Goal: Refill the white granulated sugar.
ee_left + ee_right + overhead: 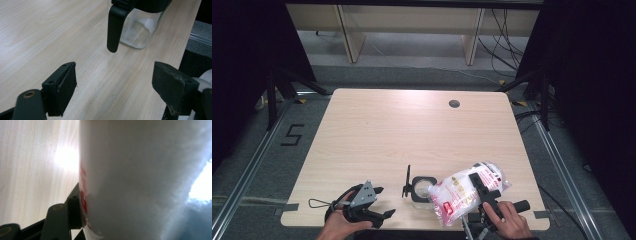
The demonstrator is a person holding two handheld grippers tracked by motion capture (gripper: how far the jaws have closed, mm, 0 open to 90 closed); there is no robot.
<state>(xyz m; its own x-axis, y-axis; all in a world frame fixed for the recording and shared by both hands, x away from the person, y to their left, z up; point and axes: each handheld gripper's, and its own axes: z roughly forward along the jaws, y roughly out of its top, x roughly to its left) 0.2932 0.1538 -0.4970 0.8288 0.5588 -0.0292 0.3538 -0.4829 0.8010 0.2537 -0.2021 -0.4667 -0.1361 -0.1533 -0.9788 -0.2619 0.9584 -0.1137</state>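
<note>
- On the near edge of the pale wooden table (pixel 377 135), at about 6 o'clock in the high view, stands a clear glass jar (pixel 422 189) with a black rim and a black flip lid (pixel 406 181) swung up to its left
- Tilted over the jar from 4 o'clock, a white plastic bag with red print (pixel 462 195) lies slanted, its lower end just beside the jar's mouth and its upper end toward 2 o'clock
- The right gripper (pixel 484 192) is clamped across the middle of the bag, with the person's right hand (pixel 511 222) on its grip at the table's near right corner
- In the right gripper view the bag (pixel 140 180) sits right up against the lens, white and grainy, with one black jaw pressed into its red-printed side at 7 o'clock
- The left gripper (pixel 382 202) sits at 7 o'clock on the table in the high view, held by the left hand (pixel 339 225), its grey plate on top and its jaws pointing toward the jar at 3 o'clock
- In the left gripper view its jaws stand wide apart with nothing between them, bare tabletop (pixel 50 37) showing in the gap
- Beyond those jaws, at 12 o'clock, the jar (pixel 138 30) holds a little white grainy stuff at its bottom, and the black lid handle (pixel 115 27) hangs down in front of it
- The left gripper is near the jar yet apart from it
</note>
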